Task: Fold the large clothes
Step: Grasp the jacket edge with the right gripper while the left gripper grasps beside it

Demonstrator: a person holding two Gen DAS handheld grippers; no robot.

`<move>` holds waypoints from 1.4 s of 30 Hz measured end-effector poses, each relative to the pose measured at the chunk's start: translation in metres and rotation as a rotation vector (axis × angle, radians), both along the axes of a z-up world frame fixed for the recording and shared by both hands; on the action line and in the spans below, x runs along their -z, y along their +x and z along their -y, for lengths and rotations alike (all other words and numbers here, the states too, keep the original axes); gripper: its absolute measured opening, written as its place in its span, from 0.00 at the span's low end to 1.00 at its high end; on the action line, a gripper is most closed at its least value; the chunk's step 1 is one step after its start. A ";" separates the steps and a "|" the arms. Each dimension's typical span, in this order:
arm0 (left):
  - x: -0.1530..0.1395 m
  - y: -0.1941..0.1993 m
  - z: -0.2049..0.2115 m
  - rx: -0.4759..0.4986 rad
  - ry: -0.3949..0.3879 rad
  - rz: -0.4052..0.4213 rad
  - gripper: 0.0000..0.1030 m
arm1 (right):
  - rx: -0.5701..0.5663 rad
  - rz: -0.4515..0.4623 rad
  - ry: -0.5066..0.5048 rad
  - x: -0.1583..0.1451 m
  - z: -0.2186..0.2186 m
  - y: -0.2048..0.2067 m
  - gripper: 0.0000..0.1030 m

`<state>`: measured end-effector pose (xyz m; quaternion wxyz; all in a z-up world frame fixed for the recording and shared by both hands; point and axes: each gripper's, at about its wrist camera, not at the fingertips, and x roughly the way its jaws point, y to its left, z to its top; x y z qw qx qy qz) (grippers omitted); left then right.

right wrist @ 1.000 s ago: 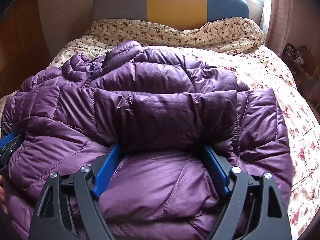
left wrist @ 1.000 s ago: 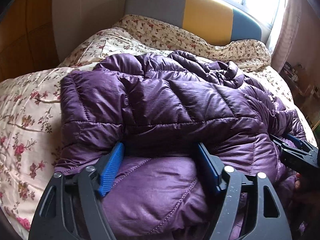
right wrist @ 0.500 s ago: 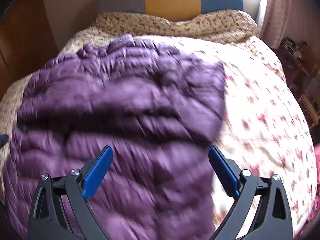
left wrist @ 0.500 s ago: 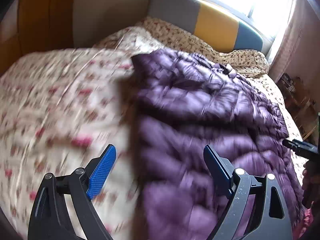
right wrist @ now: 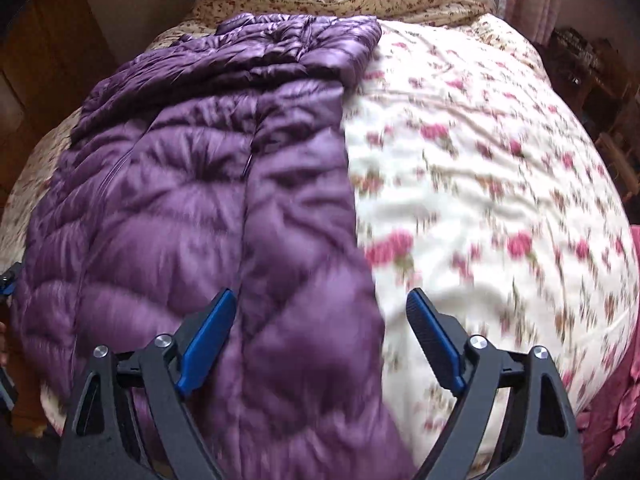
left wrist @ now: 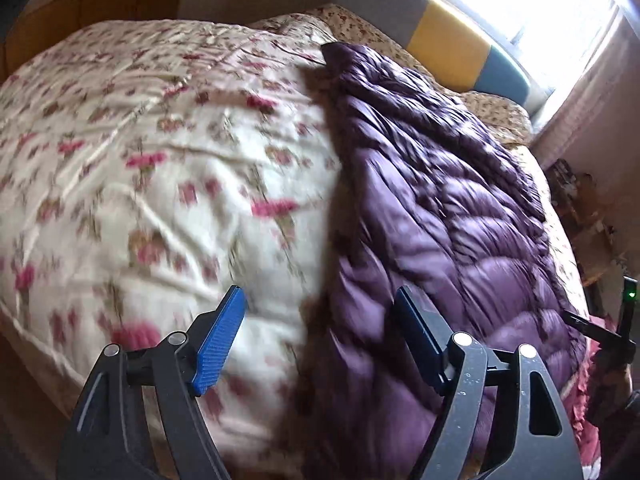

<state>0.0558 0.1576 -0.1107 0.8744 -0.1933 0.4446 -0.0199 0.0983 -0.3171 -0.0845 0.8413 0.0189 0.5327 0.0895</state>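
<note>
Ahead of the left gripper (left wrist: 320,336), the purple quilted jacket (left wrist: 440,208) lies as a long band on the floral bedspread (left wrist: 160,160); its near left edge falls between the blue pads, which stand clear of the fabric. The jaws are spread and closing. Only this view shows the bright window (left wrist: 560,8) beyond the headboard (left wrist: 452,40), and a dark part of the other gripper at the far right edge.

Ahead of the right gripper (right wrist: 320,336), the jacket (right wrist: 200,200) occupies the left half of the bed. Its right edge passes between the pads, apparently untouched. These jaws are likewise spread and closing. Only this view shows the collar end (right wrist: 304,36) bunched towards the headboard and a lengthwise seam down the body.

The jacket is glossy, puffy, stitched in horizontal channels, and laid roughly flat. The bedspread (right wrist: 480,160) is cream cloth printed with pink flowers, lightly creased. The headboard is padded in grey, yellow and blue panels.
</note>
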 end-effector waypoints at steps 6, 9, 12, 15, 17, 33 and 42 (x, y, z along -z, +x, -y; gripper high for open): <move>0.003 -0.026 0.023 0.077 -0.001 -0.009 0.51 | -0.086 -0.021 0.029 -0.002 -0.014 -0.030 0.40; 0.000 -0.029 0.027 0.102 -0.015 -0.006 0.19 | -0.141 0.007 0.000 -0.012 -0.027 -0.034 0.16; -0.012 -0.030 0.029 0.124 -0.015 0.025 0.09 | -0.174 0.044 -0.015 -0.026 -0.035 -0.034 0.09; -0.029 -0.028 0.028 0.137 -0.025 0.068 0.08 | -0.200 0.099 -0.017 -0.048 -0.042 -0.032 0.08; -0.041 -0.024 0.025 0.145 -0.041 0.091 0.07 | -0.212 0.133 -0.016 -0.060 -0.046 -0.028 0.07; -0.104 0.074 0.019 0.140 -0.016 0.254 0.05 | -0.163 0.332 -0.015 -0.129 -0.066 0.067 0.06; -0.109 0.172 0.015 0.114 0.012 0.242 0.04 | -0.082 0.344 -0.051 -0.126 -0.074 0.157 0.06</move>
